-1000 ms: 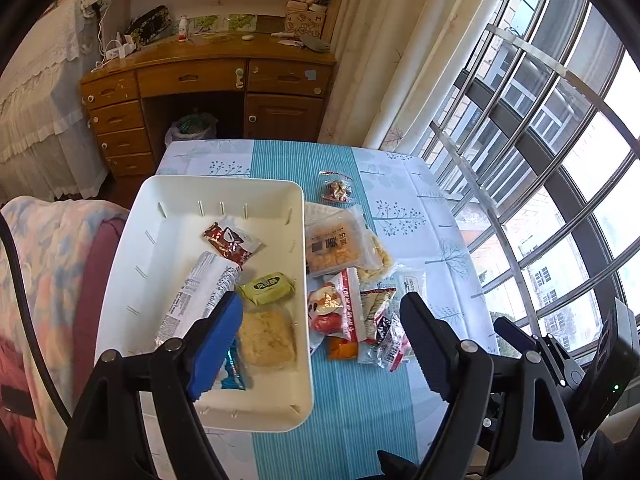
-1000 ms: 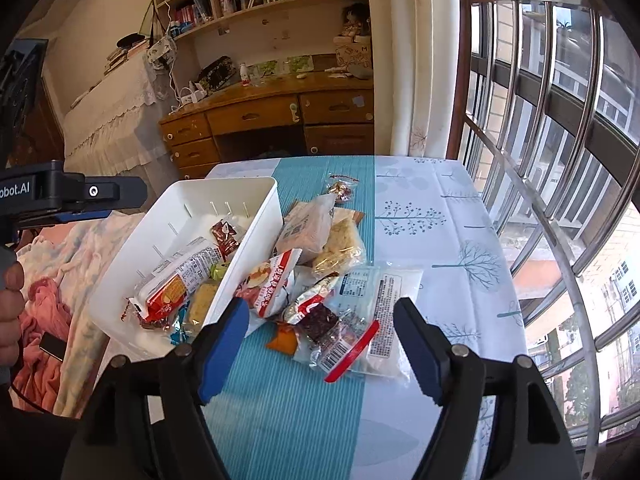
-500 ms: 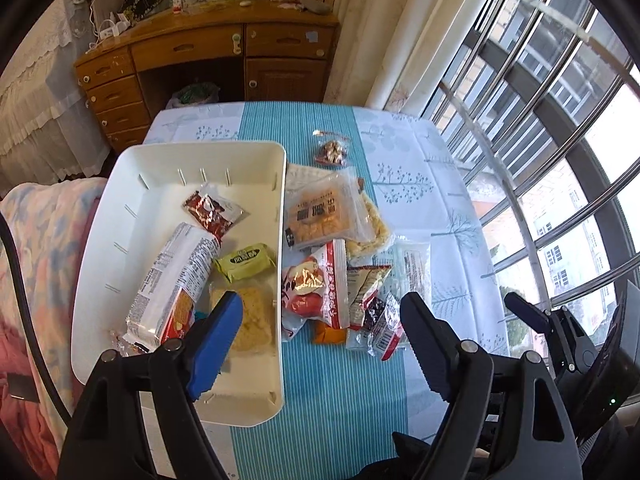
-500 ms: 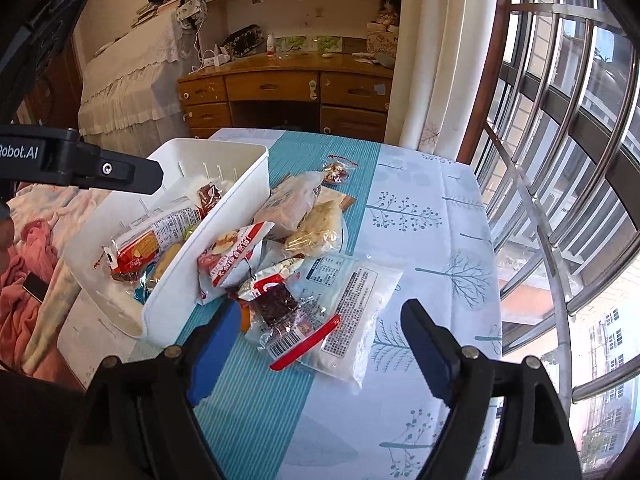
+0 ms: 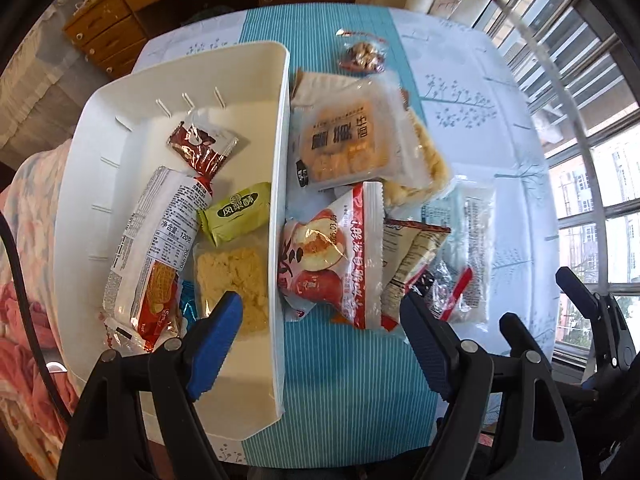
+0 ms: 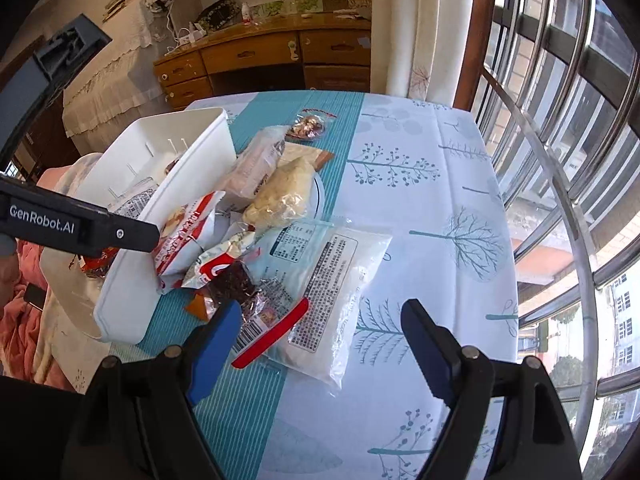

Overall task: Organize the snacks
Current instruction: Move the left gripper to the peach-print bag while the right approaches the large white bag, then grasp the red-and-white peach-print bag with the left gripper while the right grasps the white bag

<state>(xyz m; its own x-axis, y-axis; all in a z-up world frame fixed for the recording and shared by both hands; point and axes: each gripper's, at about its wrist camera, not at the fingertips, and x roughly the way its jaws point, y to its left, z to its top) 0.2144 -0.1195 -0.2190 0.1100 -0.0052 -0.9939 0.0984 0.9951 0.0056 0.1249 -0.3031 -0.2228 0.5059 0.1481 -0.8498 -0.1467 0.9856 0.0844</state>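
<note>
The left hand-held gripper (image 5: 320, 320) points straight down and its jaws stand wide apart, holding nothing. Its left finger (image 5: 214, 338) hangs over the white bin (image 5: 80, 184), above a clear pack of yellow crumbly cake (image 5: 232, 280). Its right finger (image 5: 428, 344) hangs over the pile of snacks on the counter (image 5: 340, 380). Between the two fingers, lower down, lie the bin's side wall and a red and white snack bag (image 5: 340, 256) that leans against that wall.

Inside the bin there is also a long cracker pack (image 5: 156, 248), a green cake pack (image 5: 236, 212) and a small brown pack (image 5: 202, 150). Just outside the bin lies a clear bag of round biscuits (image 5: 344, 148), and farther off a small bag of nuts (image 5: 362, 58).

The right hand-held gripper (image 6: 320, 336) tilts down at the counter (image 6: 420, 208). Its jaws have just been opening; they are wide apart and grip nothing. A big clear bag of white powder (image 6: 340, 280) with a red strip (image 6: 272, 332) lies below and between the fingers. A dark snack pack (image 6: 234, 284) lies just by the left finger (image 6: 216, 344). The white bin (image 6: 132, 280) sits to the left, near the pile.
</note>
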